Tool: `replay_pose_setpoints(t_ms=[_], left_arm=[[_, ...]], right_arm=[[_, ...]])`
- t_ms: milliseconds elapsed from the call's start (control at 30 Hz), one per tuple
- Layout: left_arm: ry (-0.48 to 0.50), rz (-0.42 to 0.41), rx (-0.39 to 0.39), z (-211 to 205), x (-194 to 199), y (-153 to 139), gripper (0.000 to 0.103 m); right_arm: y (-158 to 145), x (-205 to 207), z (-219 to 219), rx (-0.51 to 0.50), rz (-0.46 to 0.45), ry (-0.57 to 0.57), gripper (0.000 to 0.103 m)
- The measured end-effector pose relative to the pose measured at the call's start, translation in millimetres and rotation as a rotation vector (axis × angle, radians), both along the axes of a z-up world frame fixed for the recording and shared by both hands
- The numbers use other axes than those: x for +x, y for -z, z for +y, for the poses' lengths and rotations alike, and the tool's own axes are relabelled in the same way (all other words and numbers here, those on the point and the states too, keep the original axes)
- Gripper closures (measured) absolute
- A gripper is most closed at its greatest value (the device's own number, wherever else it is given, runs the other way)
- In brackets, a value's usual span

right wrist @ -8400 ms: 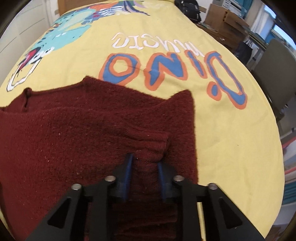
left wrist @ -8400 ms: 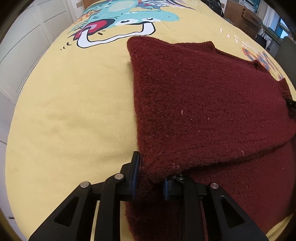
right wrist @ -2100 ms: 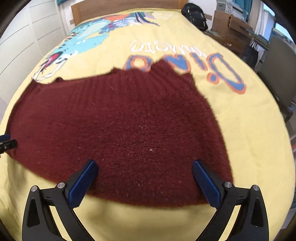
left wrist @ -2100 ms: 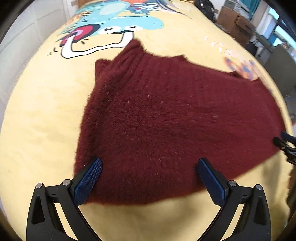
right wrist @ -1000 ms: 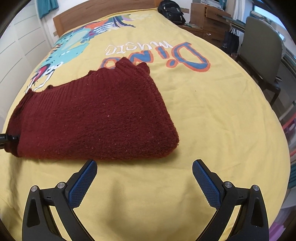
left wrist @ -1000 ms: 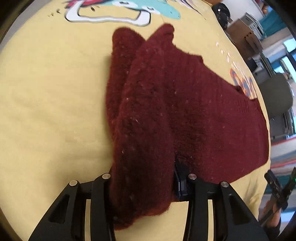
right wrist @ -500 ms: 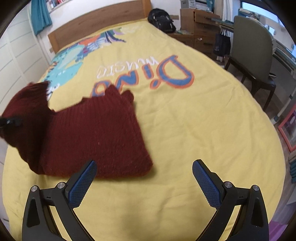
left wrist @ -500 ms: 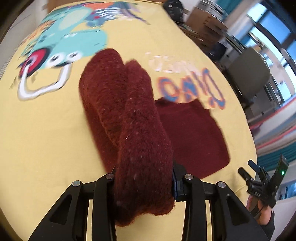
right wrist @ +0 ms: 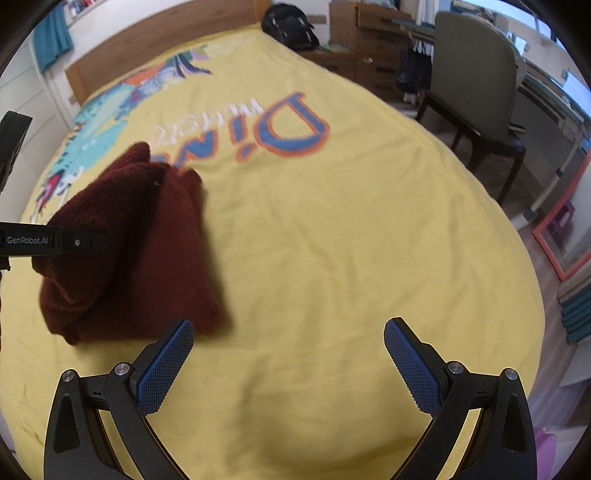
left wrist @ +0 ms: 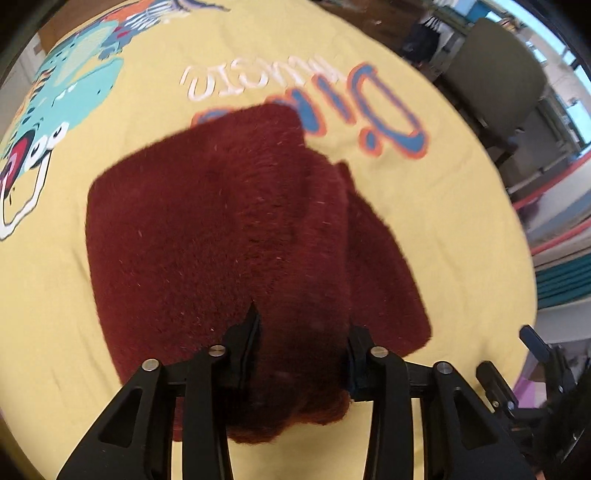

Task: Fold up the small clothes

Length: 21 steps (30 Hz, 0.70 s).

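A dark red knit sweater (left wrist: 221, 229) lies folded on the yellow bedspread (left wrist: 443, 206). My left gripper (left wrist: 301, 343) is shut on a thick bunched end of it and holds that end over the flat lower layer. In the right wrist view the sweater (right wrist: 140, 251) sits at the left, with the left gripper's black body (right wrist: 55, 242) across it. My right gripper (right wrist: 288, 350) is open and empty, above bare bedspread (right wrist: 332, 240) to the right of the sweater.
The bedspread carries a dinosaur print (left wrist: 66, 85) and "Dino" lettering (right wrist: 280, 129). A grey chair (right wrist: 476, 85) stands off the bed's right side. A wooden dresser (right wrist: 369, 40) and a black bag (right wrist: 291, 26) are at the far end. The wooden headboard (right wrist: 147, 48) is behind.
My left gripper has carried the bunched end of the sweater to the right, over the rest of it. My right gripper stays open and has drawn back from the sweater.
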State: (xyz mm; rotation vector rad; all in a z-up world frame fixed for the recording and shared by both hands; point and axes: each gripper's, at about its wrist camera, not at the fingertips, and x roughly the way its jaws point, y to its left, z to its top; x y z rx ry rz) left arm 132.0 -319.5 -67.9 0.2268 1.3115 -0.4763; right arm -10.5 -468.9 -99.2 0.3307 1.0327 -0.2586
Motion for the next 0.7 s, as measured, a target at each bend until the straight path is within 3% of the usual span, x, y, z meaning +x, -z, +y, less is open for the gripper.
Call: replay_pose_setpoints(t_ms=[167, 200, 233, 300, 433, 600, 700], left_arm=[[-0.031, 0.000, 0.010, 0, 3, 4, 0.061], [-0.037, 0.000, 0.017, -6, 1, 6, 0.056], [-0.045, 0.005, 0.029, -5, 1, 6, 0.041], [-0.047, -0.004, 0.000, 3, -4, -3, 0.022], [-0.049, -0.017, -0.032, -2, -7, -18, 0.001], [-0.094, -0.027, -0.162, 20, -8, -59, 0.001], [-0.118, -0.036, -0.202, 34, -2, -80, 0.001]], right_arm=[[15, -6, -6, 0.014, 0.034, 0.012, 0.000], [17, -6, -7, 0.019, 0.035, 0.015, 0.000], [18, -6, -9, 0.023, 0.034, 0.017, 0.000], [18, -7, -10, 0.031, 0.033, 0.023, 0.000], [14, -9, -9, 0.028, 0.029, 0.018, 0.000], [8, -7, -6, 0.026, 0.016, 0.012, 0.000], [2, -3, -2, 0.032, 0.004, 0.003, 0.000]])
